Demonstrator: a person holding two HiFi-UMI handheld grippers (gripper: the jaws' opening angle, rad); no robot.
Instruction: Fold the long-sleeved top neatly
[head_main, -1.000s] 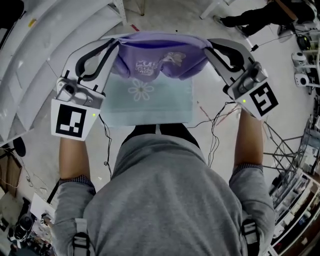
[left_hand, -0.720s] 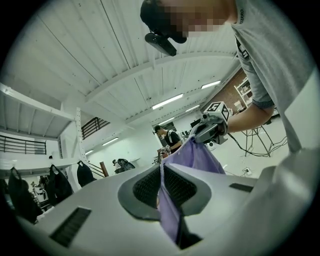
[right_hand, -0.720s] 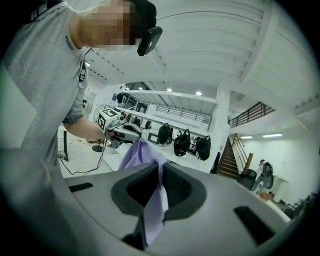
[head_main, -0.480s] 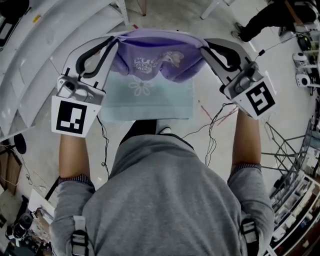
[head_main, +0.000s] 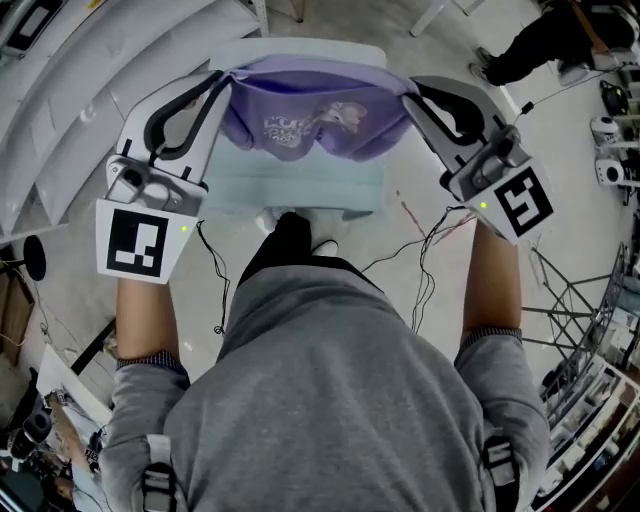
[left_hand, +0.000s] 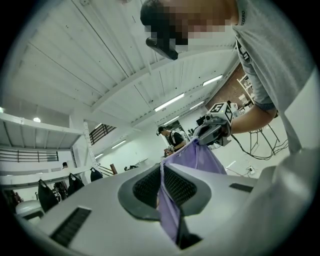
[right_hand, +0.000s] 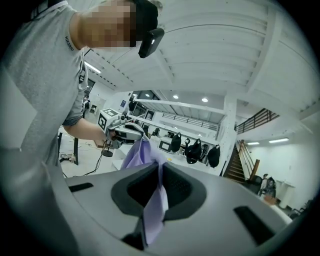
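Grip on both sides. Clamped through the left gripper (head_main: 222, 85): a thin fold of a lilac, soft-knit long-sleeved top (head_main: 315, 120), pads pressed together with cloth threaded through the slit between them. Same at the right gripper (head_main: 412, 90), nipped tight on the opposite edge of that garment. Held about level and well apart, pulling the upper edge taut and letting the printed middle sag in a shallow belly.

Hangs in the air over a pale mint rectangular tabletop (head_main: 300, 190); cannot tell whether the lowest drape brushes it. Further out, light grey concrete floor (head_main: 550, 120) with thin black trailing cables (head_main: 430, 250).

Looks light, limp and stretchy. Follows the jaws, keeps no shape of its own, and likely swings and bunches if carried fast. Probably not slippery in so tight a nip, yet could creep out of the pads under a hard tug. Best taken at seams or hem corners, matched left and right, so as to land flat and untwisted.
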